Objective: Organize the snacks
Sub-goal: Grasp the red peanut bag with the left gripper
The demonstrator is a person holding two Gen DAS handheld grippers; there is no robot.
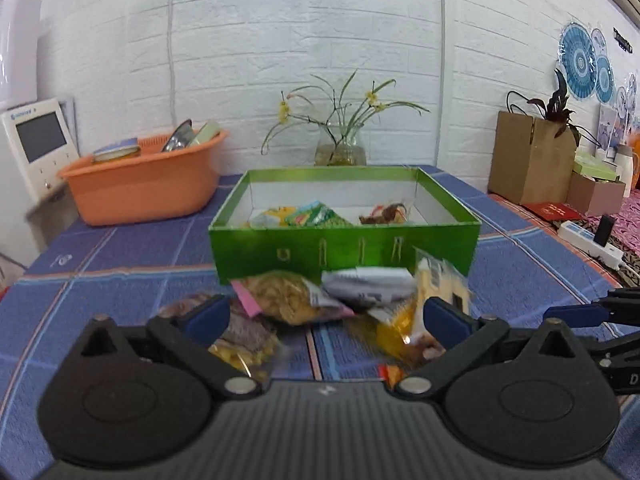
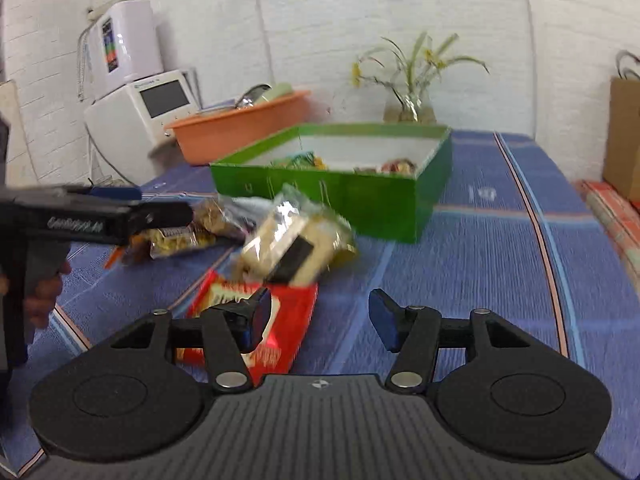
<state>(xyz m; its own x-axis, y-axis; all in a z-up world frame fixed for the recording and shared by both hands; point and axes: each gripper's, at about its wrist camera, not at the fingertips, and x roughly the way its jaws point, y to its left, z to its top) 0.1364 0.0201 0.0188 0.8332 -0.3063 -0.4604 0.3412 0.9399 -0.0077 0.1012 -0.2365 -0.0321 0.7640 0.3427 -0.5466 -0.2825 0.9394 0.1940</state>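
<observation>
A green box [image 1: 344, 246] with white inside stands mid-table and holds a few snack packs [image 1: 316, 216]; it also shows in the right wrist view [image 2: 372, 192]. Several loose snack packs lie in front of it: a clear pack of yellow crisps [image 1: 286, 296], a silver pack [image 1: 368, 286] and a pale wafer pack [image 2: 294, 242]. A red pack [image 2: 260, 326] lies nearest. My left gripper [image 1: 326, 316] is open and empty just above the pile. My right gripper [image 2: 320, 318] is open and empty, its left finger over the red pack.
An orange basin [image 1: 142, 184] with tins stands back left beside a white appliance [image 1: 36, 144]. A glass vase with a plant [image 1: 340, 148] stands behind the box. Cardboard boxes [image 1: 532, 160] and a power strip [image 1: 592, 244] sit on the right. A blue checked cloth [image 2: 500, 248] covers the table.
</observation>
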